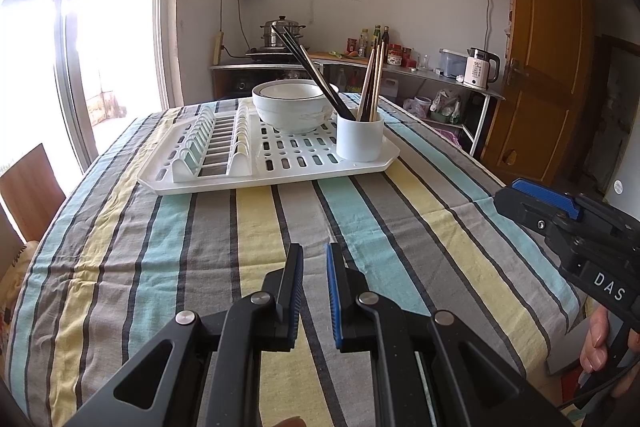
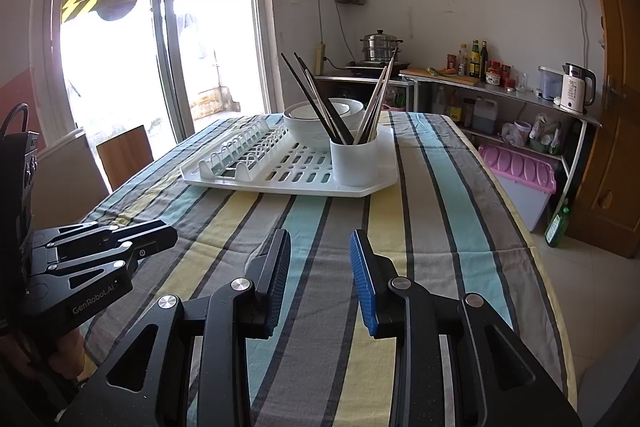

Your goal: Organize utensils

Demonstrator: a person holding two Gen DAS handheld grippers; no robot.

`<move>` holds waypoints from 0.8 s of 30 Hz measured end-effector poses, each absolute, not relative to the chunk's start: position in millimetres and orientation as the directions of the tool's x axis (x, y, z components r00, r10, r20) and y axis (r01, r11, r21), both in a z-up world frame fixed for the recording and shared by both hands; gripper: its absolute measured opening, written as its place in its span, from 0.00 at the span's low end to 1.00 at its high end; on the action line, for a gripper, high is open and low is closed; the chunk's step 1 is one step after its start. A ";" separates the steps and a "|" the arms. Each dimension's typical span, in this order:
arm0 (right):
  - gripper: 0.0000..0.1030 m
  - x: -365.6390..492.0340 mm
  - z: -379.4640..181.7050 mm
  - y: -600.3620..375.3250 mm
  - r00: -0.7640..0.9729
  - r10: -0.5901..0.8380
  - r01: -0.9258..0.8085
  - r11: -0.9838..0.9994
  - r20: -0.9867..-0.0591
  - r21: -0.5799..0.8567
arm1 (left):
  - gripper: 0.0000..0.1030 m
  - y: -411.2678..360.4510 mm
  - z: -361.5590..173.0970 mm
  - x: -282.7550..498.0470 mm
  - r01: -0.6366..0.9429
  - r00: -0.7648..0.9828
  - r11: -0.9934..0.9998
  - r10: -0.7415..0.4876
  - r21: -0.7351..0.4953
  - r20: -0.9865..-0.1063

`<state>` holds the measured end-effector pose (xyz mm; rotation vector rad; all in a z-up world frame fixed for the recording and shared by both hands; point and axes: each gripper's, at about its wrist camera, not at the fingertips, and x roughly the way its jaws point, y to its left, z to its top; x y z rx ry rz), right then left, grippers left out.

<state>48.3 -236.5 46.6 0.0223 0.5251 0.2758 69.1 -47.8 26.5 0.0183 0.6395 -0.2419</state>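
Observation:
A white dish rack tray (image 1: 224,183) (image 2: 372,189) sits on the striped tablecloth at the far end. On it stand a white cup (image 1: 359,141) (image 2: 354,163) holding several dark chopsticks (image 1: 308,69) (image 2: 310,95) and light chopsticks (image 1: 374,83) (image 2: 378,99), and a white bowl (image 1: 290,107) (image 2: 310,125) behind it. My left gripper (image 1: 314,255) is open and empty, low over the cloth, well short of the tray. My right gripper (image 2: 320,241) is open and empty, also short of the tray. Each shows at the edge of the other's view.
The striped tablecloth (image 1: 260,227) (image 2: 432,219) covers the table. A wooden chair (image 1: 32,187) (image 2: 124,155) stands at the left. A glass door is at the left, a shelf with kettle (image 1: 480,67) (image 2: 576,89) and bottles behind, a wooden door at the right.

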 end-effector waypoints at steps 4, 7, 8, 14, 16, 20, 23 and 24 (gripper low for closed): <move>0.31 47.8 46.1 -236.3 0.829 0.266 -0.254 0.963 -0.493 0.091 | 0.11 -48.1 26.4 69.2 0.230 0.775 0.972 -0.218 -0.056 -0.593; 0.31 46.9 45.4 -236.1 0.828 0.267 -0.256 0.962 -0.493 0.092 | 0.11 -48.2 25.8 69.3 0.236 0.774 0.970 -0.221 -0.054 -0.593; 0.31 47.2 45.5 -236.0 0.828 0.267 -0.256 0.962 -0.493 0.092 | 0.11 -48.7 25.8 69.3 0.236 0.775 0.971 -0.219 -0.051 -0.592; 0.31 47.3 45.6 -236.1 0.828 0.266 -0.255 0.963 -0.494 0.092 | 0.11 -50.9 24.2 67.9 0.242 0.773 0.969 -0.223 -0.049 -0.594; 0.31 46.8 44.9 -236.0 0.828 0.266 -0.255 0.963 -0.494 0.092 | 0.11 -52.0 23.1 68.1 0.240 0.773 0.970 -0.218 -0.044 -0.595; 0.31 47.0 45.0 -236.1 0.827 0.266 -0.255 0.963 -0.494 0.092 | 0.11 -53.4 21.1 68.9 0.240 0.769 0.970 -0.218 -0.045 -0.601; 0.31 46.3 43.3 -235.8 0.826 0.266 -0.255 0.962 -0.496 0.092 | 0.11 -54.3 19.7 69.2 0.236 0.769 0.971 -0.214 -0.043 -0.602; 0.31 46.0 42.5 -235.6 0.825 0.266 -0.255 0.963 -0.498 0.092 | 0.11 -54.0 19.6 69.5 0.238 0.768 0.970 -0.217 -0.046 -0.603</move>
